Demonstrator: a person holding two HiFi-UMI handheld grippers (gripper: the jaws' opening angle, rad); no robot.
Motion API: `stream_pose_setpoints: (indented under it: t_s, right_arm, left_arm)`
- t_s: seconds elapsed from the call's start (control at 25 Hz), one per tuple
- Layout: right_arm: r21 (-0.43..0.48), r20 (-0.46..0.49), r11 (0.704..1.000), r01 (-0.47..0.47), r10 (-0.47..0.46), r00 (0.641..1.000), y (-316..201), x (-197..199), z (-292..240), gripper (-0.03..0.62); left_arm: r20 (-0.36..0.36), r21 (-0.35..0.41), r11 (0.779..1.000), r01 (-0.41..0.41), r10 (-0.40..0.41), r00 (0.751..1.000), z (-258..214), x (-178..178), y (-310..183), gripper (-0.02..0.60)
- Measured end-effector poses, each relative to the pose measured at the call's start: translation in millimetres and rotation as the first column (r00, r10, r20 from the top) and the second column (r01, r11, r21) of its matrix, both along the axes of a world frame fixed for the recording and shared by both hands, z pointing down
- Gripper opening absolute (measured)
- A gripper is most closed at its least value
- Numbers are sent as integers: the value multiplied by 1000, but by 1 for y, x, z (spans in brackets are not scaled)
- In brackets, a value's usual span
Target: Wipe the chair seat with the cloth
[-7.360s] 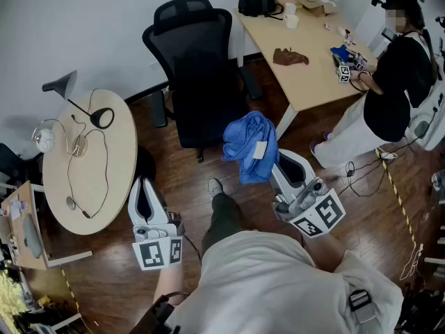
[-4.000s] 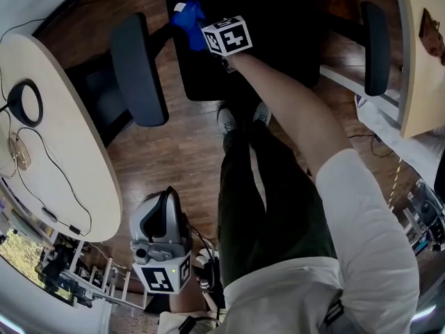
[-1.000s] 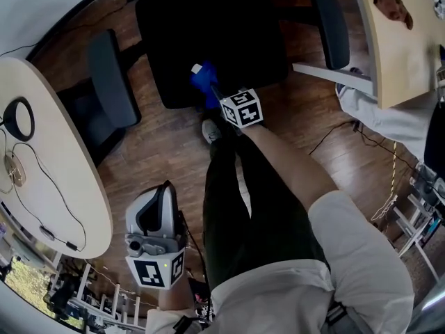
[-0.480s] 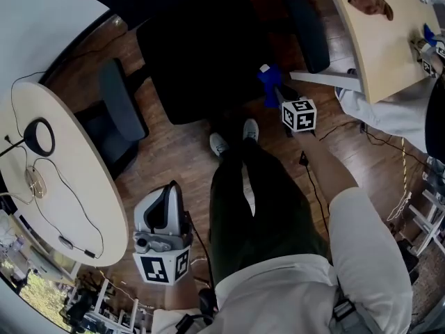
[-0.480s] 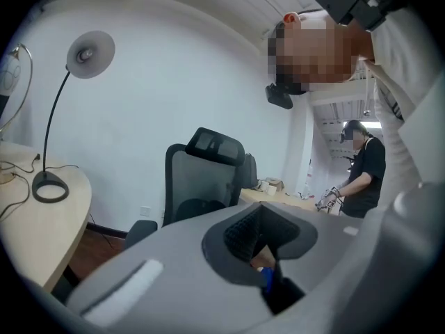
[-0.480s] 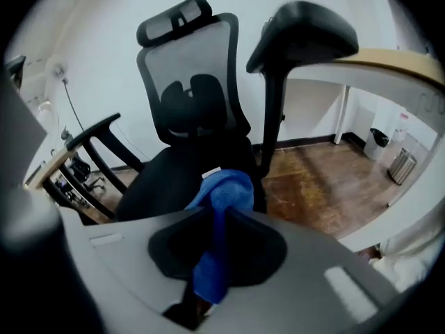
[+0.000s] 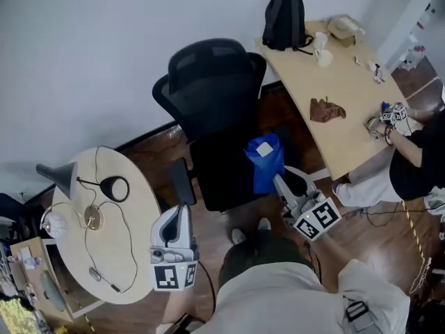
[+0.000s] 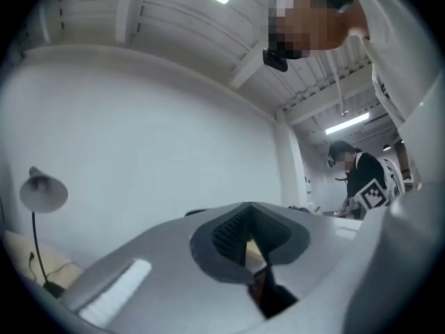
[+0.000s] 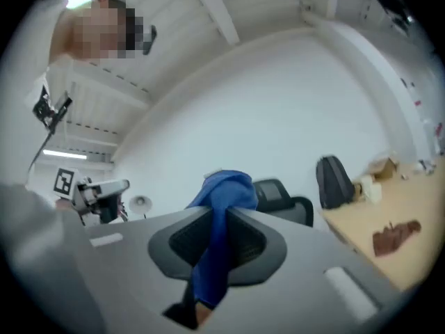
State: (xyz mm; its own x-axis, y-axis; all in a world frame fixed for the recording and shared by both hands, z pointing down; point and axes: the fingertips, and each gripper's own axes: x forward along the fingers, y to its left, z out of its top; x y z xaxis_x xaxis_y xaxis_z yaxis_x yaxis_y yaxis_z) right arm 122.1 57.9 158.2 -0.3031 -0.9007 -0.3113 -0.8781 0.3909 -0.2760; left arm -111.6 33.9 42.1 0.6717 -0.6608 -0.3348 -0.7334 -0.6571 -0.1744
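The black office chair stands by the wall, its seat [image 7: 217, 172] facing me below the backrest [image 7: 212, 75]. A blue cloth [image 7: 264, 162] with a white tag hangs above the seat's right side. My right gripper [image 7: 279, 181] is shut on it. In the right gripper view the cloth [image 9: 226, 193] runs up between the pads of the right gripper [image 9: 214, 235], with the chair [image 9: 281, 195] behind. My left gripper [image 7: 180, 211] hovers over the floor left of the seat, holding nothing. Its jaws have just been closing, and the left gripper [image 8: 250, 245] shows only a narrow slit between the pads.
A round table [image 7: 142, 270] with a lamp [image 7: 61, 175] and cables stands at the left. At the right, a long desk [image 7: 348, 138] carries a black backpack [image 7: 284, 12], cups and a brown rag [image 7: 327, 110]. Another person [image 7: 417, 165] sits there. My own legs are below.
The right gripper has carried the cloth off the seat's front edge, out past the right armrest, and lifted it. The head view has swung up to take in the whole chair.
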Motion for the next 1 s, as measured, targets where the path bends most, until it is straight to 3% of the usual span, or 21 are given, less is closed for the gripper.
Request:
stream_pose_setpoints:
  t_s: [0.12,0.24,0.32,0.48,0.68,0.88,1.0]
  right_arm:
    - [186,-94,982,39,-22,995,92,-23,-140,54]
    - [262,-137,964,44,-8,991,150,-43,-191,54]
    - [301,-146,953,35,10,989,171,-55,-205,54]
    - [346,-146,938,37,15,989,226,-66,-195,54]
    - [339,-144,939,52,-3,990,290,-67,-210,54]
    - [428,-168,901,69,5,986,438,-62,-164,55]
    - [435,-161,897,78,-8,987,503,-52,-137,54]
  left_arm:
    - [-54,167,983,-71,81,995,-98,-10,68,164]
    - [-66,238,962,-135,155,986,-125,-17,111,74]
    - [-71,247,957,-151,174,982,-125,-23,123,64]
    - [-96,233,950,-207,234,968,-105,-25,173,77]
    - [-80,212,964,-163,183,980,-122,-34,226,77]
    - [-60,255,959,-122,142,988,-79,-34,362,77]
    - [-84,256,958,-128,154,985,-52,-20,433,77]
